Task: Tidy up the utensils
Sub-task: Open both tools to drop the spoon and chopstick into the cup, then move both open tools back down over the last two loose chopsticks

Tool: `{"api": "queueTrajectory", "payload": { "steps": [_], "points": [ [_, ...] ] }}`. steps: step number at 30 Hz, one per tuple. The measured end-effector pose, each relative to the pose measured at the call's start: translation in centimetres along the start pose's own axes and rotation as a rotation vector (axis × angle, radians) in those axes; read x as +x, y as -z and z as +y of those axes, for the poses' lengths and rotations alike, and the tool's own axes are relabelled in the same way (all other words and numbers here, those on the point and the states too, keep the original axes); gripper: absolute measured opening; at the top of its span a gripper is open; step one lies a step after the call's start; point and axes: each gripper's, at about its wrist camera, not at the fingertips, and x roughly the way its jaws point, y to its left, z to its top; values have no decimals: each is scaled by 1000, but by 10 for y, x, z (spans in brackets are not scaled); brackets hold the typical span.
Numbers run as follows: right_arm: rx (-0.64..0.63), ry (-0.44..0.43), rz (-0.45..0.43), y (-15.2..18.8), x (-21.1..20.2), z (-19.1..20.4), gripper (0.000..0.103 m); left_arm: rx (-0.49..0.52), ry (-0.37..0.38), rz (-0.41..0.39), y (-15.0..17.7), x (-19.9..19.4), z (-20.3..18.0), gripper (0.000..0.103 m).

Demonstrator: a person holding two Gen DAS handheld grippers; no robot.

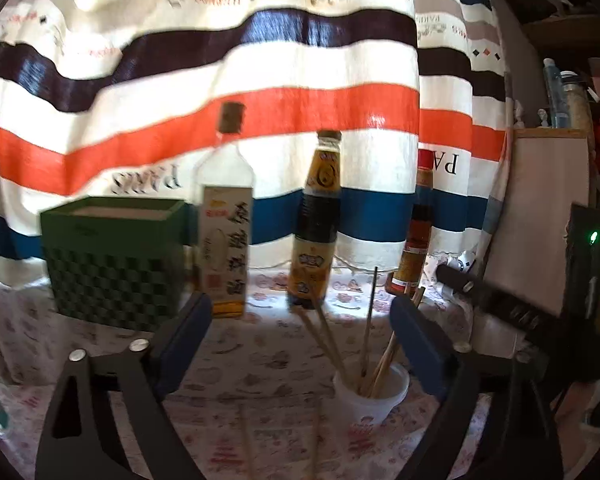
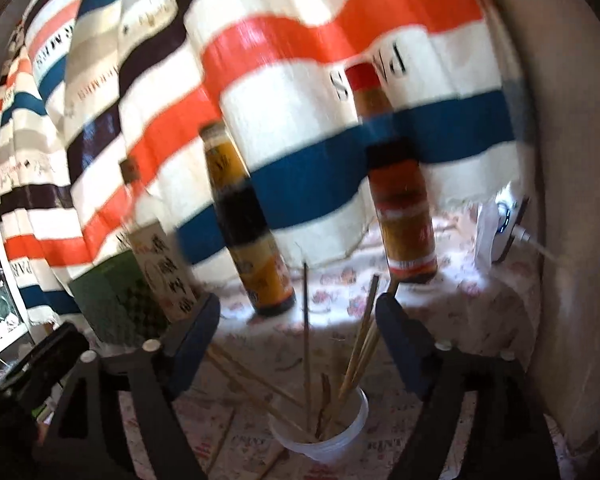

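Note:
A white plastic cup (image 1: 370, 412) stands on the flowered tablecloth and holds several wooden chopsticks (image 1: 332, 344) that lean out of it. My left gripper (image 1: 300, 312) is open, its blue pads wide apart, and the cup sits low between them toward the right pad. Two loose chopsticks (image 1: 246, 440) lie on the cloth in front. In the right wrist view the same cup (image 2: 328, 448) and its chopsticks (image 2: 360, 344) stand between the jaws of my right gripper (image 2: 300, 308). That gripper is open and its pads touch nothing. More loose chopsticks (image 2: 224, 436) lie to the cup's left.
A green checkered box (image 1: 112, 256) stands at the back left. Beside it are a clear bottle with a white label (image 1: 226, 236), a dark sauce bottle (image 1: 318, 224) and a red-capped bottle (image 1: 416, 240). A striped curtain hangs behind. A wall with a plugged-in charger (image 2: 500, 224) is at right.

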Motion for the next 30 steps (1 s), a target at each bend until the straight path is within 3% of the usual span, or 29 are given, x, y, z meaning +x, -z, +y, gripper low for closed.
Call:
{"api": "queueTrajectory", "payload": {
  "steps": [3,6,10,15,19,22,24,28,30],
  "points": [
    [-13,-24,-26,-5,-22,16,91,18,-31,-34,-3,-26,11,102],
    [-29,-76,-29,-6,-43,35,99,41,-60,-79,-6,-50,22,102],
    [-45,-115,-23,-1,-64,55,100,49,-83,-104,-10,-74,37,102],
    [-47,-118,6,15,-81,71,103,40,-114,-125,4,-94,52,102],
    [-92,-56,16,50,-74,77,103,24,-131,-114,35,-91,65,102],
    [-97,-7,41,76,-59,72,103,-9,-152,-31,62,-72,79,102],
    [-114,51,111,93,-42,68,103,-31,-170,57,74,-55,86,102],
    [-150,97,166,106,-23,65,103,-139,-118,189,90,-30,103,102],
    [-143,107,184,110,-18,61,103,-128,-127,242,99,-19,104,102]
  ]
}}
